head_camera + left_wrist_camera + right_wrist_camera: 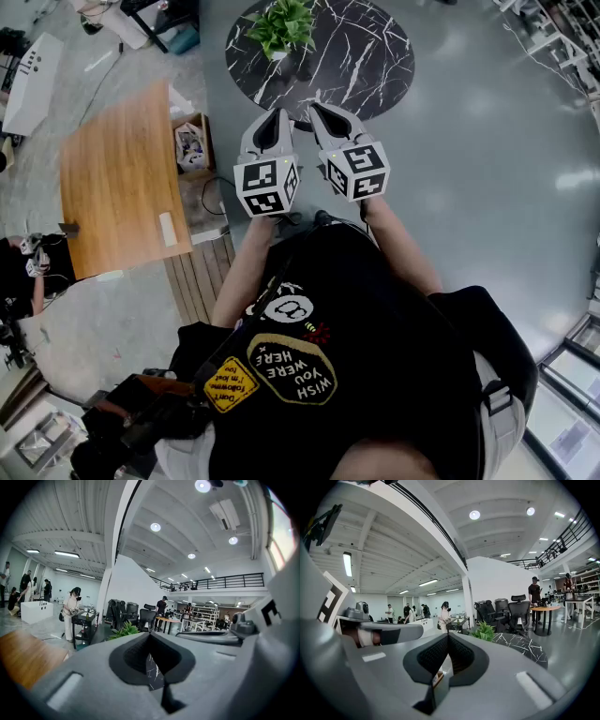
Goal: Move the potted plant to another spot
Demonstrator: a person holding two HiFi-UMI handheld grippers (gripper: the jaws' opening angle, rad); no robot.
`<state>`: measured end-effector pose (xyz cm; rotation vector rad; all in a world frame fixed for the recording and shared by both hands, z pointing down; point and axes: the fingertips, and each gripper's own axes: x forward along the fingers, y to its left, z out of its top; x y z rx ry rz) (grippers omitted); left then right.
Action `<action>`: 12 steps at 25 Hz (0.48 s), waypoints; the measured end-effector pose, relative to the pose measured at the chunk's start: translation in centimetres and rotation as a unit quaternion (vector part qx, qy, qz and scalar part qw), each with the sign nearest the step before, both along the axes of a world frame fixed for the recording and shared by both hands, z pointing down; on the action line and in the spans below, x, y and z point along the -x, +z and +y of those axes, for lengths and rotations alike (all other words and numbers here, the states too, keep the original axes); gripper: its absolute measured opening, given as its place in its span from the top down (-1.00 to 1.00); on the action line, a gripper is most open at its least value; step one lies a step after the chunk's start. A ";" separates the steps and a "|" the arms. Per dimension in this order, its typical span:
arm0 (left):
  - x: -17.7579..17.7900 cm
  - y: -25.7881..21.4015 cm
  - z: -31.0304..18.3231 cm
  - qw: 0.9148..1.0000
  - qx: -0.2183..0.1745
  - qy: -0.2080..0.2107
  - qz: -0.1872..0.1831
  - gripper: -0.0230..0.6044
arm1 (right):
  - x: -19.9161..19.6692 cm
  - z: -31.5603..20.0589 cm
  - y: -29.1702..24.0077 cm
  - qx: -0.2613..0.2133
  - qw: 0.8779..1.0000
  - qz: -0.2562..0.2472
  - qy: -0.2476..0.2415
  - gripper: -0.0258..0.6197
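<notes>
The potted plant (283,26), leafy green in a small pot, stands near the far left edge of a round black marble table (361,61). My left gripper (277,114) and right gripper (313,109) are held side by side just short of the table's near edge, both pointing at it, well short of the plant. Each has its jaws shut with nothing between them. The left gripper view shows the plant (124,630) beyond the shut left gripper (149,635). In the right gripper view the plant (483,631) and the table (525,648) lie ahead to the right of the right gripper (448,635).
A wooden table (122,183) stands to the left, with an open cardboard box (192,145) and a slatted pallet (202,272) beside it. Office chairs (520,611), desks and several people fill the room beyond. The floor is glossy grey.
</notes>
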<state>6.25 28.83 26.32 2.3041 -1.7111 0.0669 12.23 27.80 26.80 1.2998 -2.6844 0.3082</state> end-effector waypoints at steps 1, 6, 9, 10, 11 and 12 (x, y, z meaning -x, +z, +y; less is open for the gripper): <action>-0.1 0.0 -0.1 1.000 0.001 0.000 -0.001 0.92 | -0.1 -0.1 0.0 0.000 1.000 0.000 0.000 0.92; -0.5 -0.1 -0.3 1.000 0.000 0.000 -0.003 0.92 | -0.4 -0.4 -0.2 0.001 1.000 0.001 -0.004 0.92; -0.4 0.0 -0.3 1.000 0.001 0.000 -0.001 0.92 | -0.2 -0.4 -0.2 0.002 1.000 0.001 -0.008 0.92; -0.4 0.1 -0.3 1.000 0.002 0.001 0.000 0.92 | -0.1 -0.4 -0.1 0.003 1.000 0.001 -0.009 0.92; -0.3 0.2 -0.3 1.000 0.003 0.001 0.001 0.92 | -0.1 -0.5 0.1 0.003 1.000 0.002 -0.009 0.92; -0.2 0.4 -0.3 1.000 0.004 0.001 0.001 0.92 | 0.0 -0.5 0.2 0.004 1.000 0.003 -0.010 0.92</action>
